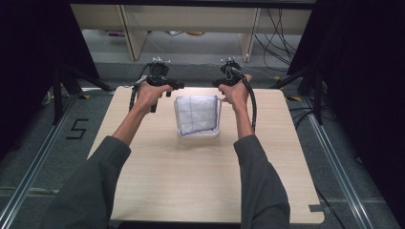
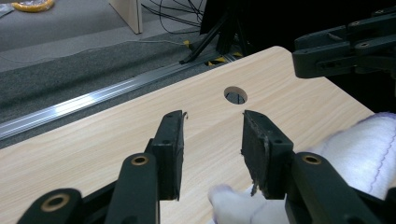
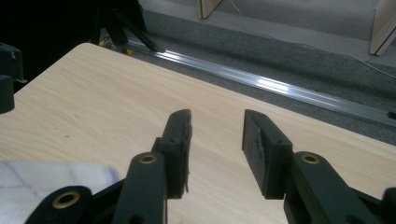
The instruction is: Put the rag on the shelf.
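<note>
Item: one person's two forearms, in grey sleeves, entering from the near edge of a pale wood table [image 1: 200, 191]. Mid-table lies a folded white cloth [image 1: 197, 116] with faint grid lines and a purple stitched hem, squarish, its layers stacked flat. Flanking its far corners: the left tool [image 2: 212, 140], jaws spread apart with bare table between them, the cloth lying just beside and under its right jaw; and the right tool [image 3: 215, 140], likewise released and gripping nothing, the cloth corner showing beside its left jaw. Neither tool touches the cloth so far as can be told. Handling, by judgement: light, soft, limp, not fragile; it will sag and unfold if lifted from a single point, and thin layers may slip out of a shallow pinch. Best hold is at the two far corners or along the hemmed edge, each tool pinching through all layers at once. Beyond: a round hole [image 2: 235, 94] in the table near its far edge, an aluminium floor rail [image 3: 280, 86], grey carpet, wooden furniture legs [image 1: 133, 36] and loose cables.
</note>
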Tool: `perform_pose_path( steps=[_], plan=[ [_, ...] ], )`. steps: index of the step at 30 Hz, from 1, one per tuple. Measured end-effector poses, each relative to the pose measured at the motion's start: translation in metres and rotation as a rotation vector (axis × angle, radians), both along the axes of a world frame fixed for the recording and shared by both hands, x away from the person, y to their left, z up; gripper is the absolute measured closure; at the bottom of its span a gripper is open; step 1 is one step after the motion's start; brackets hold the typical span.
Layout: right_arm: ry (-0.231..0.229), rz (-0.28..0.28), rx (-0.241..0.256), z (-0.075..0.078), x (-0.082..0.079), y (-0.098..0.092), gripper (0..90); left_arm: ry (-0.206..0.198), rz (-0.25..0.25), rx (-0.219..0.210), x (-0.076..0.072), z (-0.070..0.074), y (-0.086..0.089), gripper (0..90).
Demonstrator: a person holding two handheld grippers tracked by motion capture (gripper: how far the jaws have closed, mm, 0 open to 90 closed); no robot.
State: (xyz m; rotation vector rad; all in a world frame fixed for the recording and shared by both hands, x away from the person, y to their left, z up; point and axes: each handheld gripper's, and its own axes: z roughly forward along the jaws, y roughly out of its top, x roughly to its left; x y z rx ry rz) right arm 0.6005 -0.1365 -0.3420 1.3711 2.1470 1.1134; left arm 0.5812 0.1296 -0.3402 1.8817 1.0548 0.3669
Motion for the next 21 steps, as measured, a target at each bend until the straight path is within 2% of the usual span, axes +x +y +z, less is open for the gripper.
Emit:
perform_pose_path(
  steps=[1, 3, 5, 8, 11, 14, 17, 18, 19, 20, 21],
  plan=[
    [-0.01, 0.0, -0.008, 0.001, -0.001, -0.002, 60.8, 0.006, -0.003, 0.003, -0.001, 0.001, 0.001, 58.0],
    [-0.003, -0.007, -0.001, 0.006, -0.005, -0.004, 60.1, 0.009, -0.008, 0.008, -0.005, 0.003, 0.004, 56.5],
    [-0.025, -0.004, 0.003, 0.009, -0.007, -0.007, 59.2, 0.011, -0.013, 0.004, -0.008, 0.004, 0.008, 55.9],
    [-0.015, -0.001, 0.012, 0.015, -0.013, -0.012, 57.7, 0.025, -0.015, -0.005, -0.013, 0.007, 0.012, 53.4],
    [-0.021, 0.002, 0.019, 0.021, -0.018, -0.016, 55.9, 0.025, -0.024, 0.008, -0.018, 0.011, 0.014, 50.6],
    [-0.016, 0.007, 0.006, 0.025, -0.026, -0.019, 53.5, 0.025, -0.044, -0.006, -0.025, 0.015, 0.016, 47.9],
    [-0.038, 0.023, -0.008, 0.029, -0.035, -0.023, 51.4, 0.025, -0.054, -0.011, -0.033, 0.019, 0.02, 44.0],
    [-0.052, 0.032, -0.01, 0.03, -0.037, -0.025, 50.8, 0.018, -0.049, -0.024, -0.035, 0.019, 0.02, 43.4],
    [-0.034, 0.02, 0.003, 0.031, -0.041, -0.025, 50.5, 0.02, -0.058, -0.014, -0.037, 0.02, 0.022, 43.3],
    [-0.044, 0.032, -0.004, 0.031, -0.042, -0.028, 50.2, 0.017, -0.059, -0.021, -0.04, 0.02, 0.023, 43.1],
    [-0.047, 0.033, -0.012, 0.032, -0.047, -0.03, 49.9, 0.019, -0.069, -0.01, -0.043, 0.02, 0.025, 43.0]
  ],
)
